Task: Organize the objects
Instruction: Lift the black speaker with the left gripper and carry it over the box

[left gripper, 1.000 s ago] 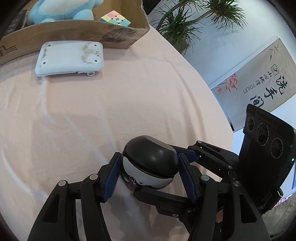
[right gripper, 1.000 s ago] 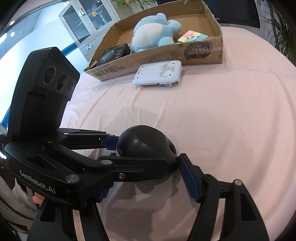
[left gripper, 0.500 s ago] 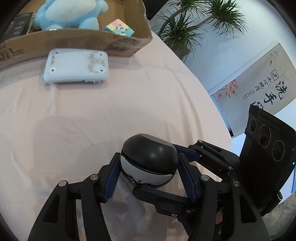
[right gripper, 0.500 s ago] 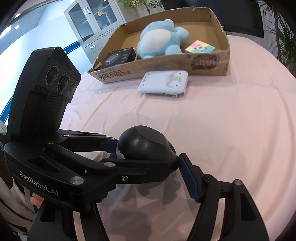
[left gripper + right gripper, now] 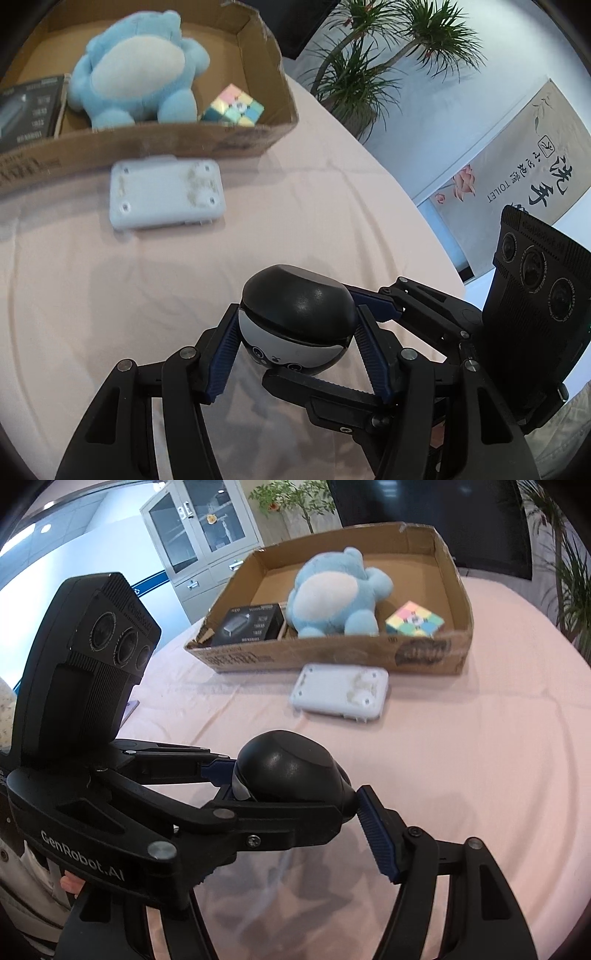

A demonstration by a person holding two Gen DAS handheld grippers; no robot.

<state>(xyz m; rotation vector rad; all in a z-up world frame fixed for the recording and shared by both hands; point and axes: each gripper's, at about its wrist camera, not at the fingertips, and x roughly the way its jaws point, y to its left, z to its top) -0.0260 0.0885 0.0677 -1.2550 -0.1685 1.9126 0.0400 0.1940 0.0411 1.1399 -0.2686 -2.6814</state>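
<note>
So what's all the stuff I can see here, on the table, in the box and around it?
round toy: one, black top and white face, held above the table between both grippers
flat plastic case: one, white, on the cloth just in front of the box
cardboard box: one, brown, open, at the far side of the table
plush toy: one, light blue with a cream belly, inside the box
puzzle cube: one, pastel colours, in the box beside the plush
small carton: one, black, at the box's other end
tablecloth: one, pale pink
potted plants: green, beyond the table
cabinet: one, grey, glass doors
left gripper: black with blue pads, clamping the toy
right gripper: same, clamping it crosswise
</note>
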